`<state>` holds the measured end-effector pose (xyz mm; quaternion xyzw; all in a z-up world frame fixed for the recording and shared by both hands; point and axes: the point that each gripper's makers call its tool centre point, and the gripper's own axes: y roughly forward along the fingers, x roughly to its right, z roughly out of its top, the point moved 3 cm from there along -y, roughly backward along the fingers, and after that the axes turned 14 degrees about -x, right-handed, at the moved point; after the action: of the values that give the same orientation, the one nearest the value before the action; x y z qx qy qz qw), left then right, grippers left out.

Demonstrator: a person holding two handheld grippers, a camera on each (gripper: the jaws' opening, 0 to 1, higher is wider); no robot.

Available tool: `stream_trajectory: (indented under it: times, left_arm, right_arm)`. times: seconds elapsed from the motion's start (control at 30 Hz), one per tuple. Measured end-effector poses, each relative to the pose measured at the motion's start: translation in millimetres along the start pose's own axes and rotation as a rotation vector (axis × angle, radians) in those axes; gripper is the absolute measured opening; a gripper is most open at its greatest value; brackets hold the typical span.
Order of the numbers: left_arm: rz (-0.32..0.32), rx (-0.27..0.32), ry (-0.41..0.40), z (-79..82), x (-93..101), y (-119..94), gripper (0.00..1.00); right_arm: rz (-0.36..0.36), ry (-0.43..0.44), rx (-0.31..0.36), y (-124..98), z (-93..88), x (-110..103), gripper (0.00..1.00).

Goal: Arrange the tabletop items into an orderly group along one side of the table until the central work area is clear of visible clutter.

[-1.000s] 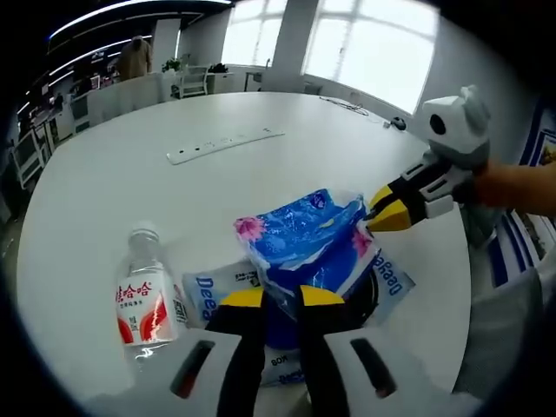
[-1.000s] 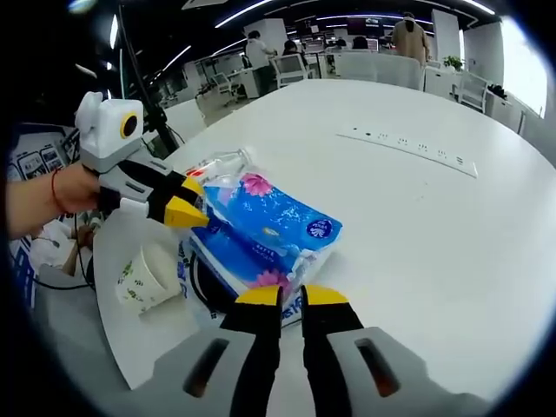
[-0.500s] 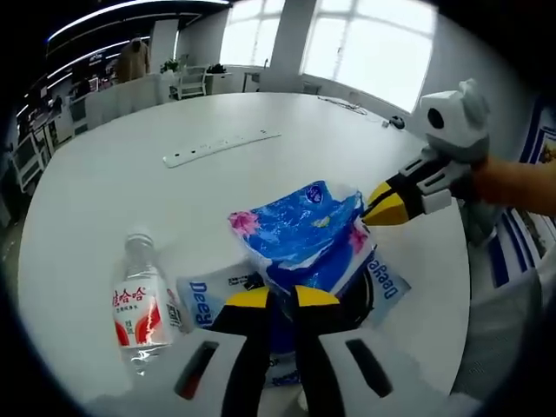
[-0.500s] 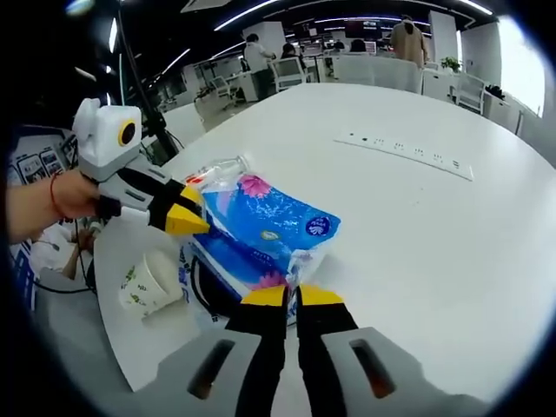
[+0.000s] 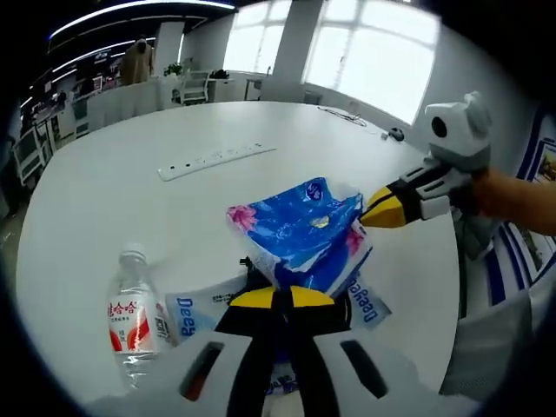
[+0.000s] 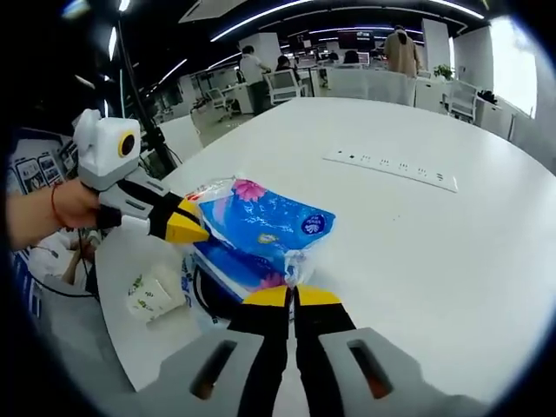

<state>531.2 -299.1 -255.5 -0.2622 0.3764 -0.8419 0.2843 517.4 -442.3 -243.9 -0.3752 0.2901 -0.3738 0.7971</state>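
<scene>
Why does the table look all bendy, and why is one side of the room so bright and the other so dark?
In the left gripper view, the fisheye lens curves the white table, and the windows glare white, washing out detail. In the right gripper view, the table bows too; the office ceiling is dark with thin light strips, and the blue tissue pack looks sharp.

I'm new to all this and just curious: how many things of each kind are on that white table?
Blue tissue pack: 1
Water bottle: 1
Paper cup: 1
White printed bag: 1
Power strip: 1
Total: 5
</scene>
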Motion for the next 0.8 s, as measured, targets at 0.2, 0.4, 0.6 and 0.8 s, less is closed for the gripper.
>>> stream_trajectory:
  times: [0.2,0.4,0.6,0.8]
  left_arm:
    - [0.002,0.02,0.01,10.1,11.1,-6,0.0]
    - [0.004,0.039,0.021,21.7,24.8,-12,0.0]
    - [0.013,0.053,0.04,36.5,37.4,-18,0.0]
    - [0.014,0.075,0.055,55.4,52.4,-21,0.0]
  right_arm:
    - [-0.009,0.007,0.022,-14,-0.2,4,0.0]
    - [-0.019,0.012,0.047,-30,-0.2,7,0.0]
    - [-0.03,0.018,0.077,-48,0.7,14,0.0]
    - [-0.048,0.032,0.109,-68,1.2,25,0.0]
